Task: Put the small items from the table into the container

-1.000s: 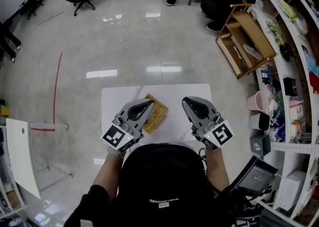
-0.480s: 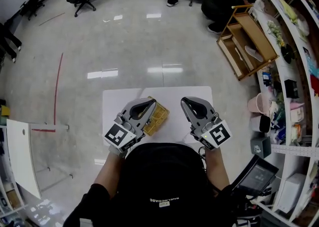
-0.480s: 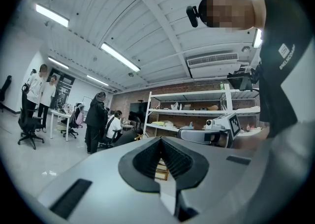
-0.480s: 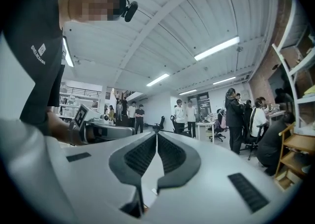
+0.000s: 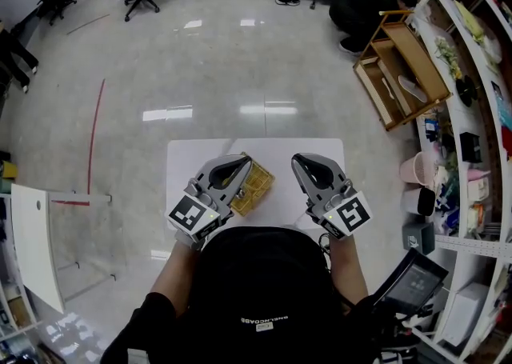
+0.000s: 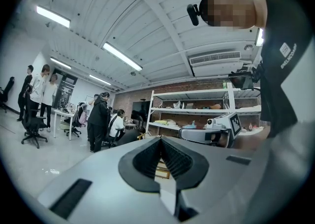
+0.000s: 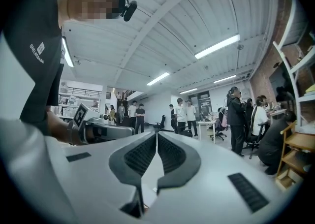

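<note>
Head view: a yellow latticed container [image 5: 258, 186] sits on the white worktop [image 5: 182, 161], partly under the left tongs [image 5: 238, 166] and just left of the right tongs [image 5: 304, 166]; no small items show. Left gripper view: tongs closed, empty. Right gripper view: closed, empty. Best find an item first, then open one pair.

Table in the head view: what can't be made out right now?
- Yellow container: the left gripper covers its near-left part in the head view; its contents are too small to tell.
- White table: its near edge is hidden by the person's head, the left gripper and the right gripper; whether anything small lies on it cannot be told.
- Both gripper views: they look level into the room, so neither shows the table.
</note>
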Demonstrator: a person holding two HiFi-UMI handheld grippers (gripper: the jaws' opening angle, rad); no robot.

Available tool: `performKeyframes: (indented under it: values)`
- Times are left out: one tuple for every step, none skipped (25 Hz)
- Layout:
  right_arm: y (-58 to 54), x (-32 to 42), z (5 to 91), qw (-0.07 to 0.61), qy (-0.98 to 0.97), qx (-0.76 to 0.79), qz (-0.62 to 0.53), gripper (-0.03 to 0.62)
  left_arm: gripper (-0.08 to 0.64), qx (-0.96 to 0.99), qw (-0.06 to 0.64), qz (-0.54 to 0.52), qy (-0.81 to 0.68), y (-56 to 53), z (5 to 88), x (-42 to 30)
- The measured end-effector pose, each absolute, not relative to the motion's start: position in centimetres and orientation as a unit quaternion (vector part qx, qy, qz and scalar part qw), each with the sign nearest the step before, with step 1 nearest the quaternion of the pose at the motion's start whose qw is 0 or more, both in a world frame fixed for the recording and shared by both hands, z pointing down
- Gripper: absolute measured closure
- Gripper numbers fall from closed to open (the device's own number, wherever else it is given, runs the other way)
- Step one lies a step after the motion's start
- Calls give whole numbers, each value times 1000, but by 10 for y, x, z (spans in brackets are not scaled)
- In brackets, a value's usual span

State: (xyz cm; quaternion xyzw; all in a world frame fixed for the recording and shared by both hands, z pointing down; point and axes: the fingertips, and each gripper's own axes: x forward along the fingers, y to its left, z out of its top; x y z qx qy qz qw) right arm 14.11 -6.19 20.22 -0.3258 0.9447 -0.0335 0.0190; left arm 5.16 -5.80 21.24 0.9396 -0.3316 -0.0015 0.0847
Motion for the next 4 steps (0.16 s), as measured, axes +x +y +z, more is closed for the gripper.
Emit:
performKeyframes:
  values:
    - [-61,141,203,19,944,-326,-35,572,555,939,85,-1,-332,-57,213,51]
    - [-61,142,204,19,944,-327,-36,572,555,939,85,-1,-333,-55,213,51]
    - [-60,142,206,18,944,-327,-37,572,555,939,86,0,-333,-54,215,51]
    - [-60,142,207,18,944,-327,-38,572,555,939,87,0,-333,-53,216,51]
